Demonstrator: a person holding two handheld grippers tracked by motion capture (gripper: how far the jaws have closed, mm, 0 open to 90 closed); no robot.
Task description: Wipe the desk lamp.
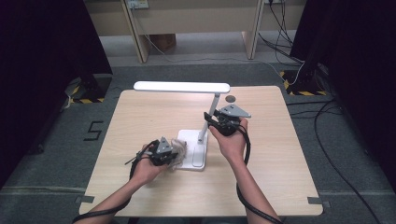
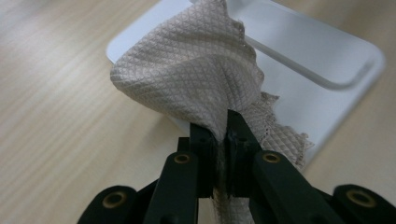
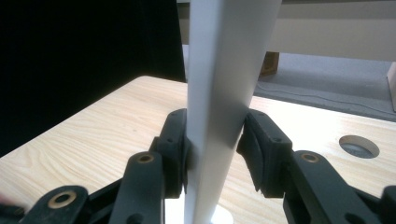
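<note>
A white desk lamp stands mid-table, with a flat base, a slanted stem and a long head. My right gripper is shut on the stem, one black pad on each side. My left gripper is shut on a beige cloth with a woven diamond pattern. The cloth bunches out from the jaws and lies over the near corner of the lamp base.
The pale wooden table has a round cable hole at the back right. Black curtains stand at both sides. Wooden furniture legs and cables lie on the grey floor behind the table.
</note>
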